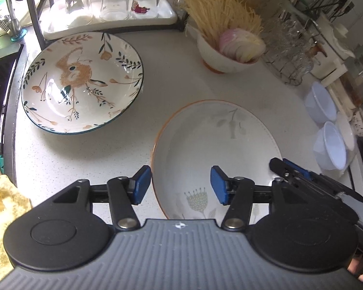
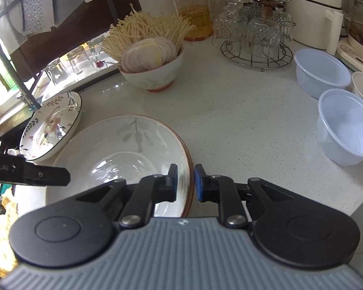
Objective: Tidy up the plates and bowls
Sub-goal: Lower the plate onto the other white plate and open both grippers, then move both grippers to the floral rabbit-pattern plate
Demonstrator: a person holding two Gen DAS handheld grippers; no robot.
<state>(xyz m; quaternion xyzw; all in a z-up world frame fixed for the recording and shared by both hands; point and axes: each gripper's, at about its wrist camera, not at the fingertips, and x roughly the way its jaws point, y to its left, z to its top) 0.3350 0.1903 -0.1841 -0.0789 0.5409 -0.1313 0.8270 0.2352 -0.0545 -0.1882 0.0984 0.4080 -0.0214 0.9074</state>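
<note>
Now my right tool is clenched on the pale plate's rim; my left tool straddles it, released.

Speckled white countertop with two plates, bowls, glass rack.

orange-rimmed white plate, rabbit-patterned bowl
</note>
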